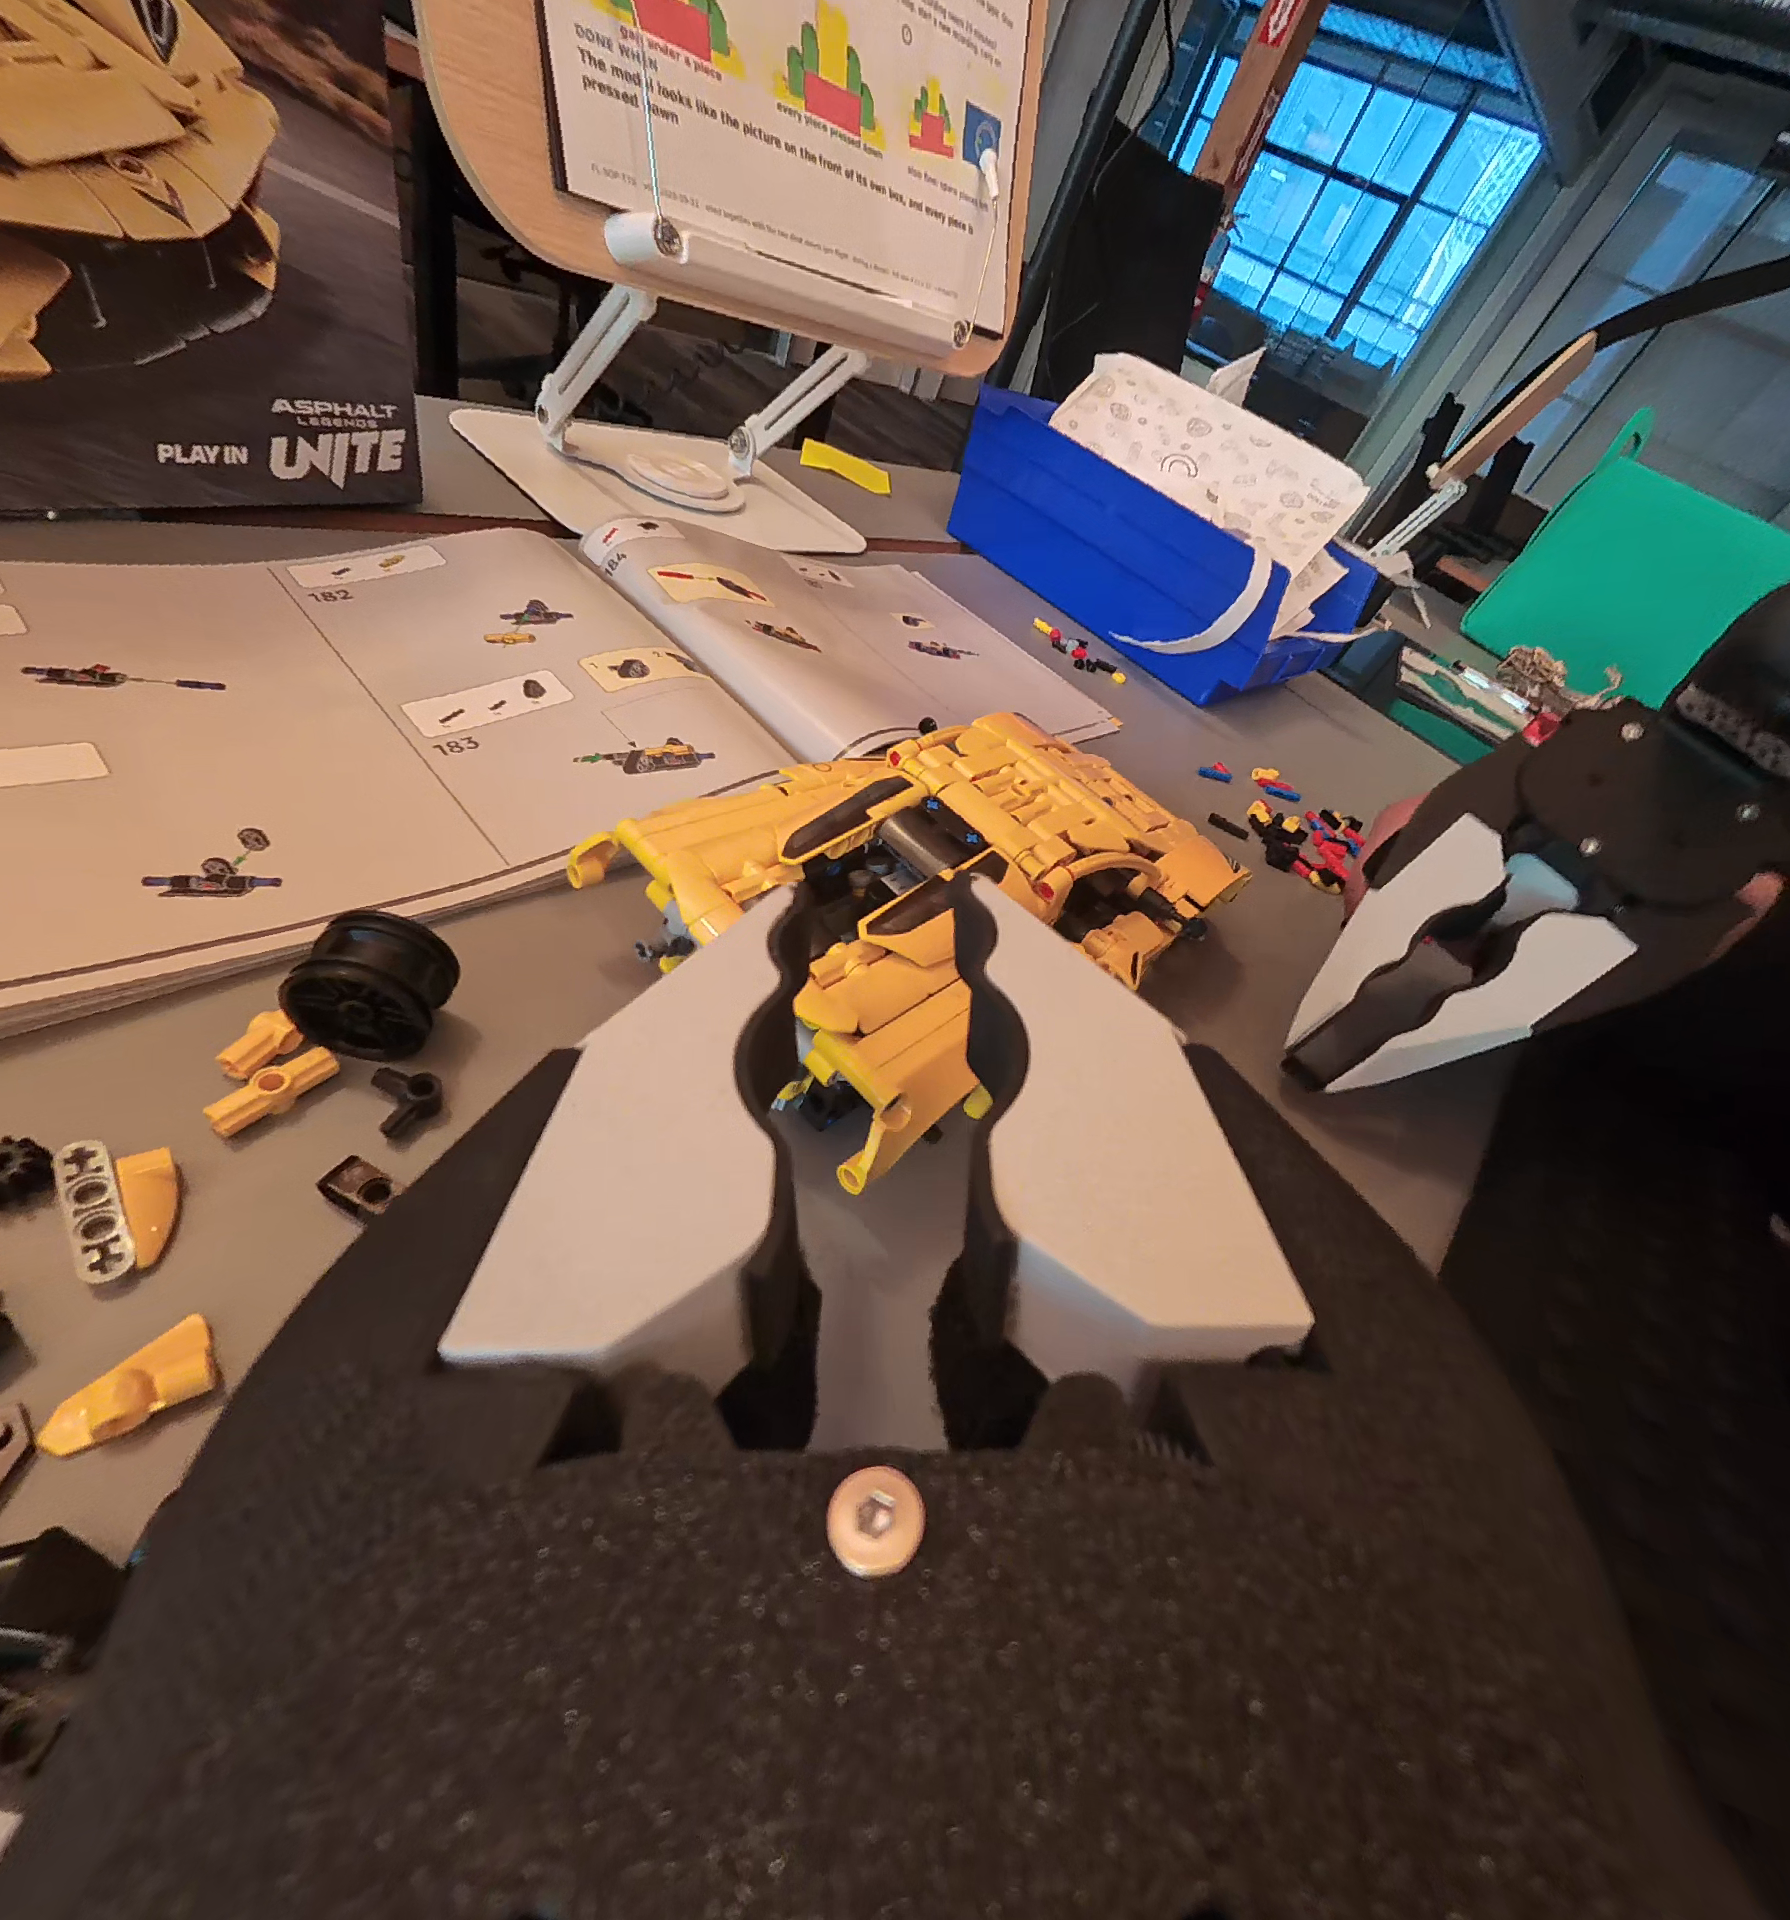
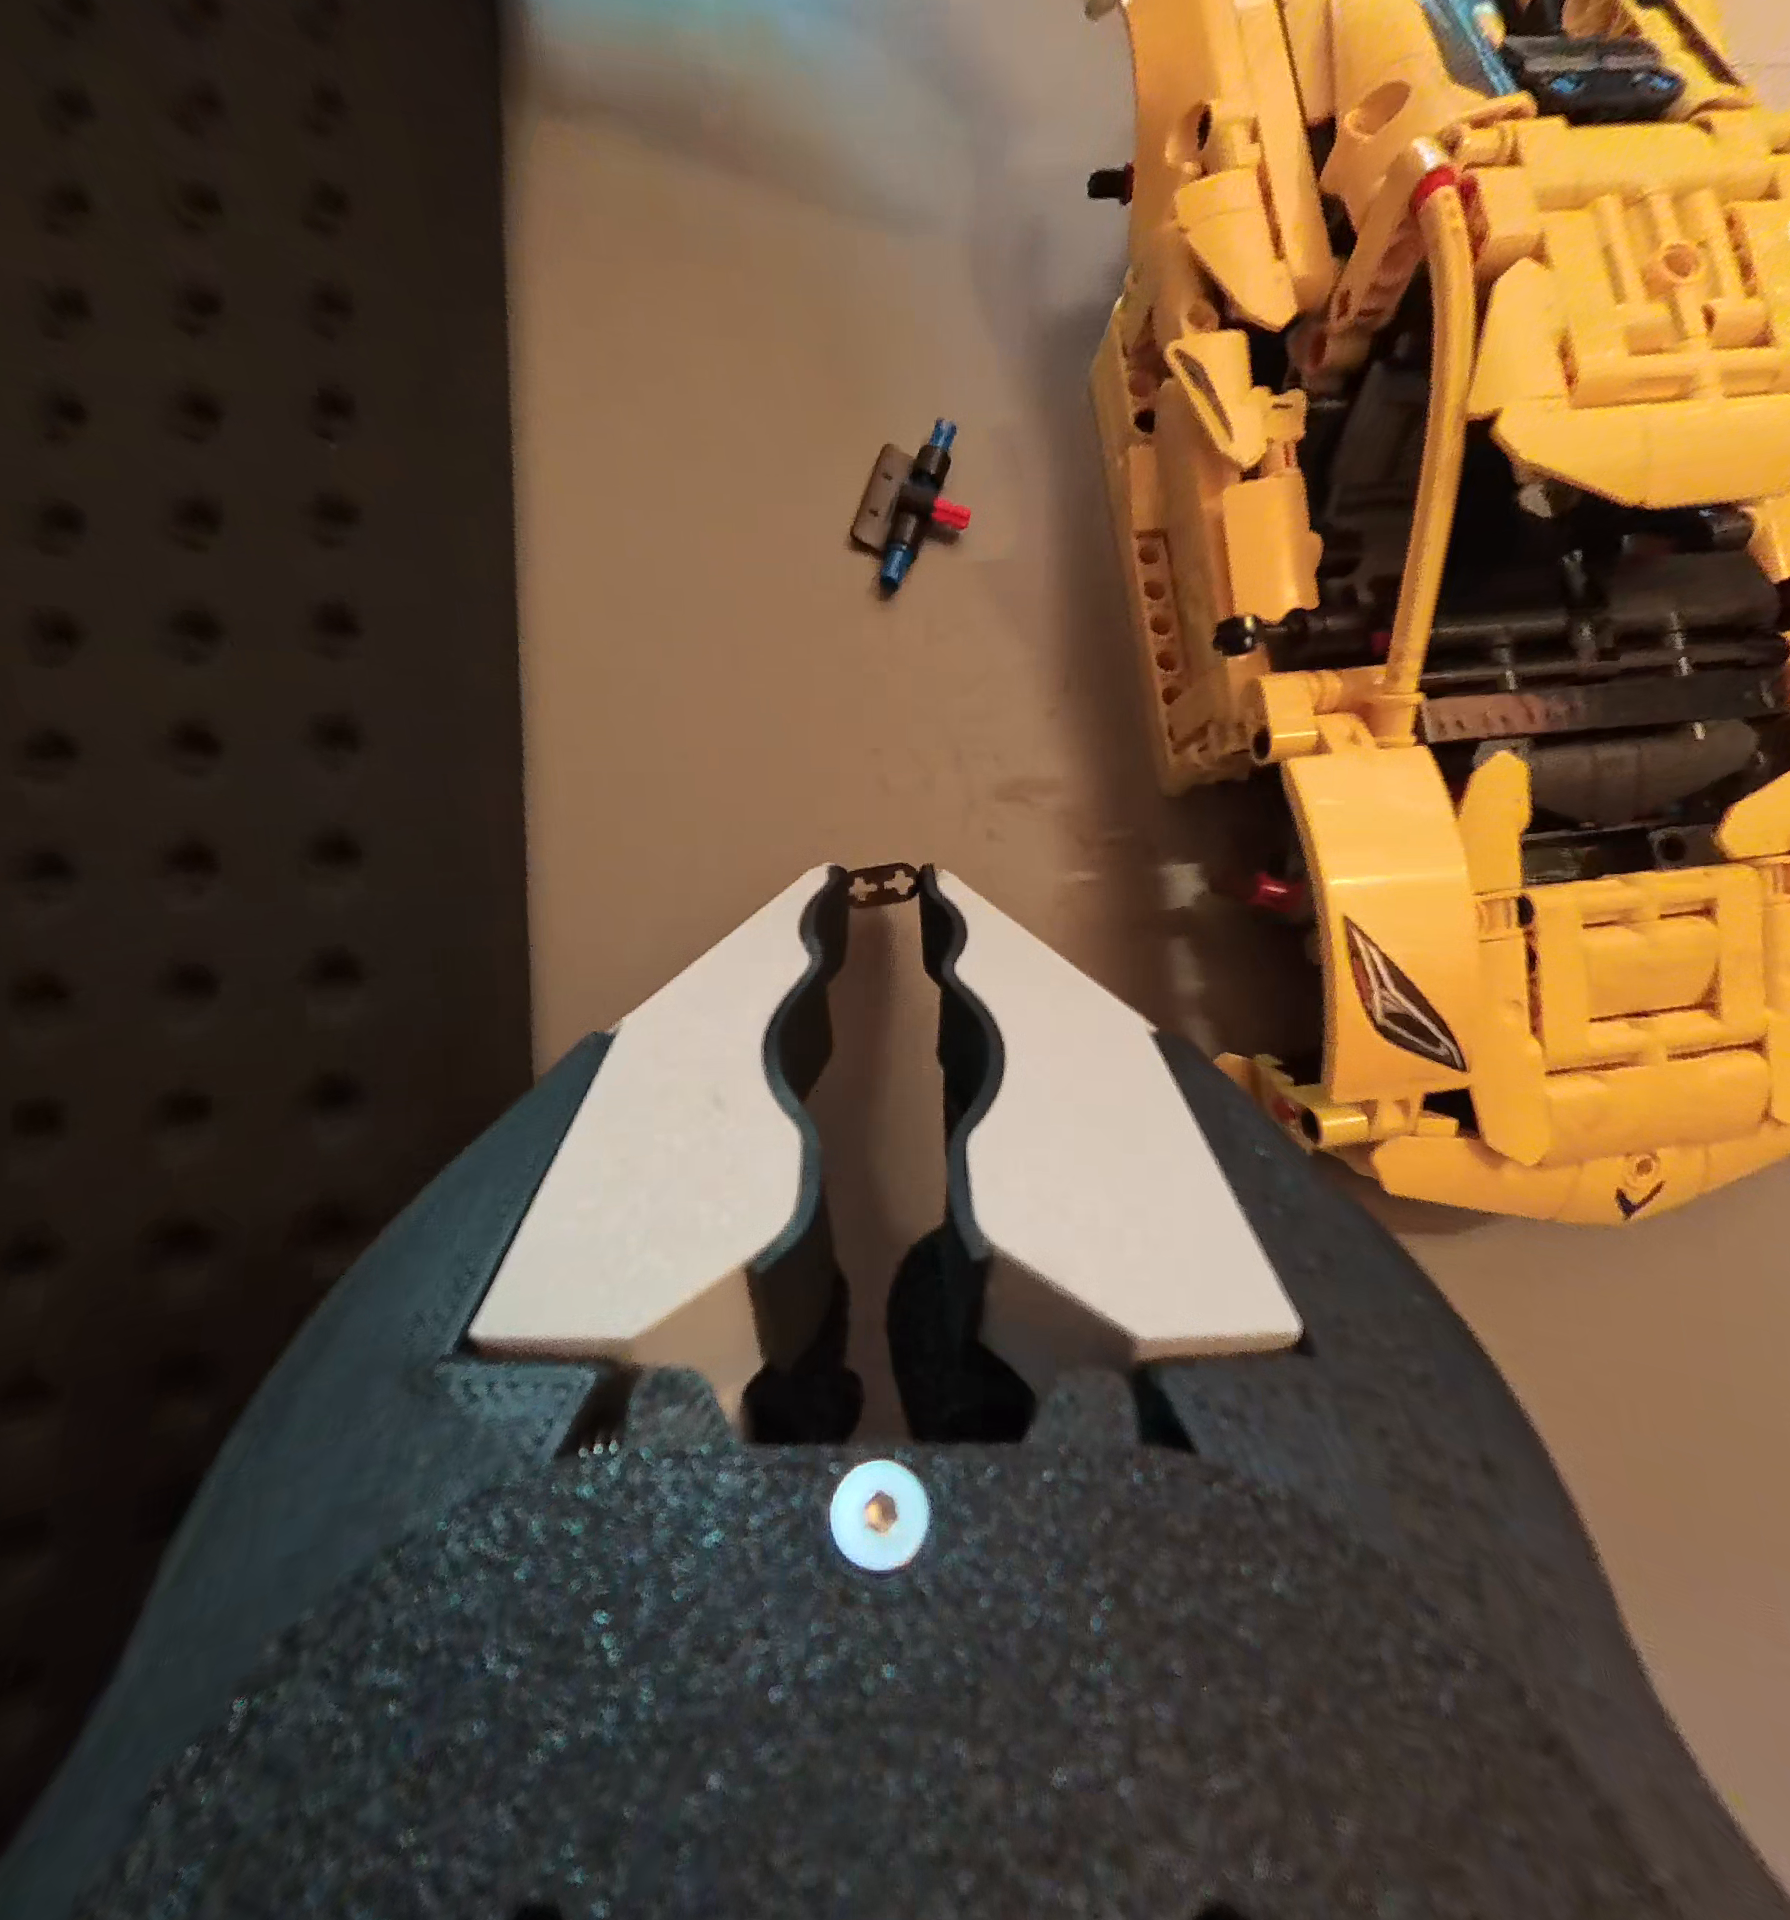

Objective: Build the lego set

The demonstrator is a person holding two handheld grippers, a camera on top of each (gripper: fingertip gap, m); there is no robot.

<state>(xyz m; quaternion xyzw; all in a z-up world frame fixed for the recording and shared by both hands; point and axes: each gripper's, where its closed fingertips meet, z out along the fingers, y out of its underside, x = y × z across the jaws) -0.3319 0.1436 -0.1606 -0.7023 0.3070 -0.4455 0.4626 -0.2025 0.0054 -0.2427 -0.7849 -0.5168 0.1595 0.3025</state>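
Observation:
The partly built yellow car (image 1: 1026, 810) lies on the grey table, nose toward my left gripper (image 1: 880, 899). The left gripper is open and empty, and the car's nose shows through the gap between its fingers. In the right wrist view the car (image 2: 1493, 623) lies to the right and nothing grips it. My right gripper (image 2: 883, 878) is shut on a small thin dark beam with cross holes (image 2: 883, 886), held at its fingertips above the table. A small dark sub-assembly with blue and red pins (image 2: 912, 509) lies ahead of it. The right gripper (image 1: 1306, 1070) also shows in the left wrist view, right of the car.
An open instruction booklet (image 1: 351, 727), the set's box (image 1: 143, 260) and a sheet stand (image 1: 766, 156) are at the back. A blue bin (image 1: 1130, 540) is at back right. A black wheel (image 1: 366, 982), yellow connectors (image 1: 267, 1081) and a pin pile (image 1: 1296, 831) lie around. A dark perforated board (image 2: 195, 727) borders the table. Left tips to right tips: about 20 cm. From my left tips it is roughly 11 cm to the black wheel (image 1: 366, 982); from my right, 30 cm.

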